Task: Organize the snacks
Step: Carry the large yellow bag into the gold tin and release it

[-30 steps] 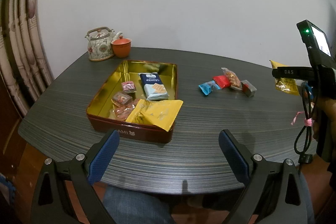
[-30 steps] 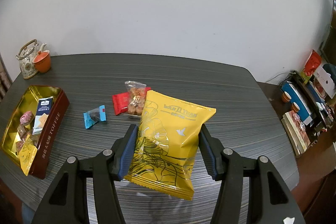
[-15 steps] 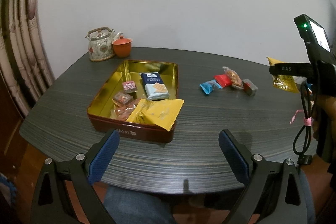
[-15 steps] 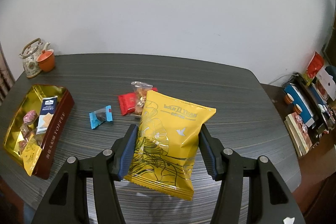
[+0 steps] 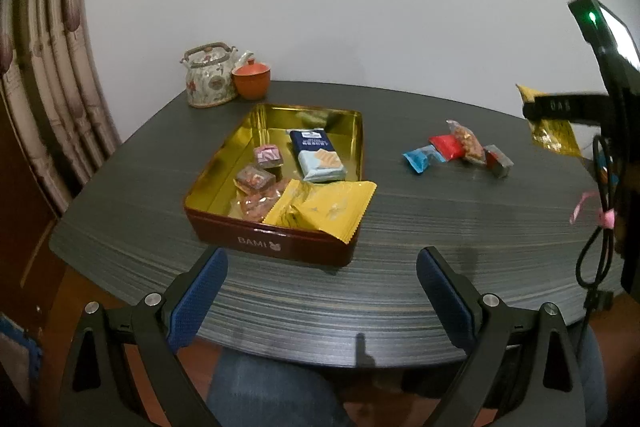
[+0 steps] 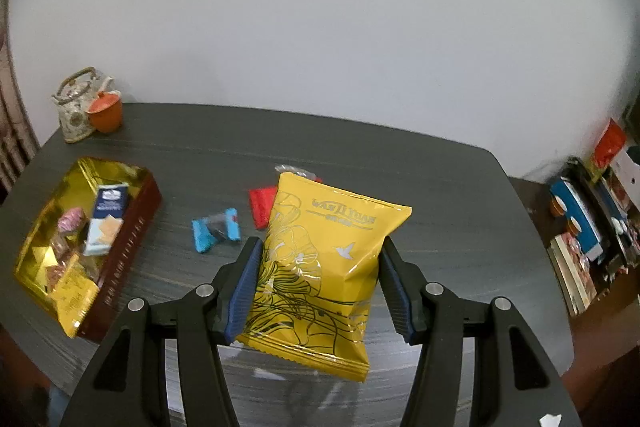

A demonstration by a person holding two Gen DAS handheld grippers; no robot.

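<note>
My right gripper [image 6: 320,277] is shut on a yellow snack bag [image 6: 324,267] and holds it above the table; the bag shows at the right edge of the left wrist view [image 5: 550,131]. A gold-lined tin box [image 5: 224,167] [image 6: 132,223] holds a blue biscuit pack [image 5: 318,155], small wrapped sweets [image 5: 266,155] and a yellow packet [image 5: 320,207] lying over its near right corner. Loose on the table are a blue wrapper [image 5: 416,159] [image 6: 214,229], a red packet [image 5: 446,147] [image 6: 260,205], a clear nut pack [image 5: 468,143] and a small dark cube [image 5: 498,161]. My left gripper [image 5: 320,291] is open and empty at the near table edge.
A floral teapot [image 5: 208,75] and an orange cup [image 5: 251,79] stand at the table's far left corner. A curtain [image 5: 52,75] hangs at the left. A low shelf with books and boxes [image 6: 588,227] stands to the right of the table. The wall is behind.
My right gripper has moved left with the yellow bag, bringing the tin box closer in its view. My left gripper has drifted slightly back and stays open.
</note>
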